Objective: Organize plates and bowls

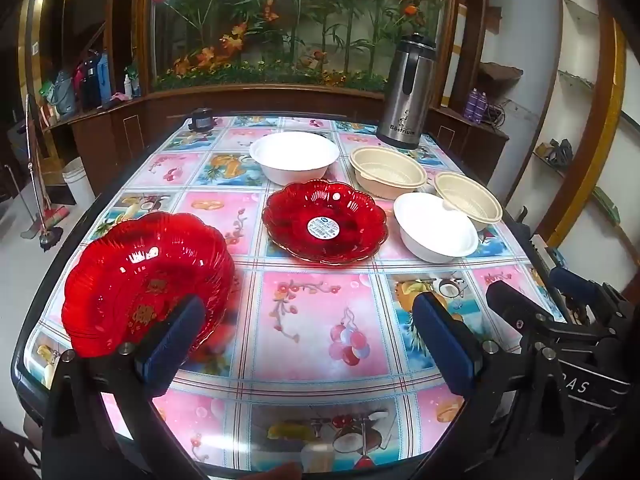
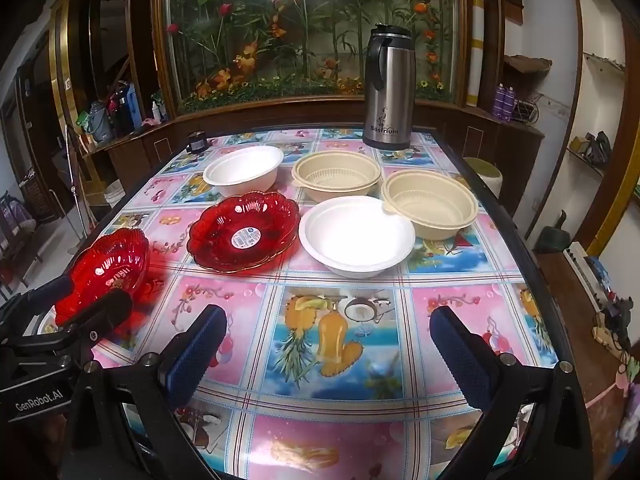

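Note:
Two red scalloped plates lie on the table: one with gold characters (image 1: 140,280) (image 2: 106,268) at the near left, one with a round sticker (image 1: 324,222) (image 2: 244,236) in the middle. Two white bowls (image 1: 294,156) (image 1: 434,226) and two beige bowls (image 1: 388,172) (image 1: 468,200) stand behind and to the right; they also show in the right wrist view (image 2: 244,170) (image 2: 356,236) (image 2: 336,174) (image 2: 432,202). My left gripper (image 1: 312,336) is open and empty, its left finger beside the near red plate. My right gripper (image 2: 328,356) is open and empty above the near table.
A steel thermos jug (image 1: 406,92) (image 2: 386,88) stands at the table's back right. A small dark jar (image 1: 202,120) sits at the back left. The table (image 1: 320,320) has a colourful fruit cloth under glass. A cabinet and flower display stand behind.

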Demonstrator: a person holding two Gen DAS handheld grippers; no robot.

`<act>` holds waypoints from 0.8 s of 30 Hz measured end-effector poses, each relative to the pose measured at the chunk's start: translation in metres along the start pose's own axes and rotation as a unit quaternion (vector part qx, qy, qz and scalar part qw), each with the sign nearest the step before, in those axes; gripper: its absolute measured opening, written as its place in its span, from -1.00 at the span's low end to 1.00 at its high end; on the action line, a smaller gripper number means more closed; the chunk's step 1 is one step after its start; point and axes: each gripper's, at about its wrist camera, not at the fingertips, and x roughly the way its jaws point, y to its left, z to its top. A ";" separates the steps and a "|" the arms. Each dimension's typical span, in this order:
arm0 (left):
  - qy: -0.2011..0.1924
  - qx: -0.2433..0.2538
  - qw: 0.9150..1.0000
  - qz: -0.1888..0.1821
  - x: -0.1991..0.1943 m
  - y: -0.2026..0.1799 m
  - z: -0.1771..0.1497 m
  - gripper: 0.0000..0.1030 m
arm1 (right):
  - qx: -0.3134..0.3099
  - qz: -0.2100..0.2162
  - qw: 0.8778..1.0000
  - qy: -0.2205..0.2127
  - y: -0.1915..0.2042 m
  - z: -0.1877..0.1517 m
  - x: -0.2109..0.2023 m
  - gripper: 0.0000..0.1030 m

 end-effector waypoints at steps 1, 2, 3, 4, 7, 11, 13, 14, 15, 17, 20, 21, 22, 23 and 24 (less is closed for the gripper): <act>-0.002 0.008 1.000 0.012 0.000 -0.002 0.000 1.00 | 0.001 0.001 1.000 0.001 0.000 0.000 0.000 1.00; -0.002 0.008 1.000 0.013 0.000 -0.002 0.000 1.00 | 0.001 0.001 1.000 0.002 0.000 0.000 0.001 1.00; 0.000 0.011 1.000 0.015 0.000 -0.003 0.000 1.00 | 0.001 0.002 1.000 0.002 0.000 0.000 0.001 1.00; 0.000 0.011 1.000 0.015 0.000 -0.003 0.000 1.00 | 0.000 0.002 1.000 0.003 0.000 0.000 0.002 1.00; 0.001 0.009 1.000 0.015 0.000 -0.004 0.000 1.00 | 0.004 0.002 1.000 0.001 -0.001 -0.001 0.003 1.00; 0.000 0.008 1.000 0.011 0.004 -0.003 -0.001 1.00 | 0.004 0.003 1.000 -0.002 -0.002 0.000 0.001 1.00; -0.002 0.010 1.000 0.009 0.005 -0.004 -0.001 1.00 | 0.004 0.003 1.000 -0.003 -0.001 -0.002 0.004 1.00; -0.002 0.010 1.000 0.009 0.005 -0.004 -0.001 1.00 | 0.004 0.002 1.000 -0.004 -0.004 -0.002 0.004 1.00; -0.002 0.012 1.000 0.009 0.006 -0.005 -0.001 1.00 | 0.004 0.001 1.000 -0.006 -0.003 -0.001 0.005 1.00; -0.001 0.011 1.000 0.007 0.002 -0.007 -0.002 1.00 | 0.007 0.002 1.000 -0.006 -0.005 -0.001 0.007 1.00; -0.002 0.011 1.000 0.007 0.001 -0.007 -0.003 1.00 | 0.012 0.002 1.000 -0.011 -0.006 -0.001 -0.002 1.00; -0.003 0.011 1.000 0.006 0.000 -0.007 -0.002 1.00 | 0.012 0.001 1.000 -0.011 -0.006 -0.001 -0.003 1.00; -0.003 0.012 1.000 0.006 -0.001 -0.008 -0.002 1.00 | 0.012 0.001 1.000 -0.011 -0.006 -0.001 -0.003 1.00; -0.004 0.012 1.000 0.005 -0.001 -0.008 -0.002 1.00 | 0.013 0.001 1.000 -0.012 -0.006 -0.001 -0.003 1.00; -0.004 0.012 1.000 0.005 -0.002 -0.008 -0.002 1.00 | 0.013 0.001 1.000 -0.012 -0.006 -0.001 -0.003 1.00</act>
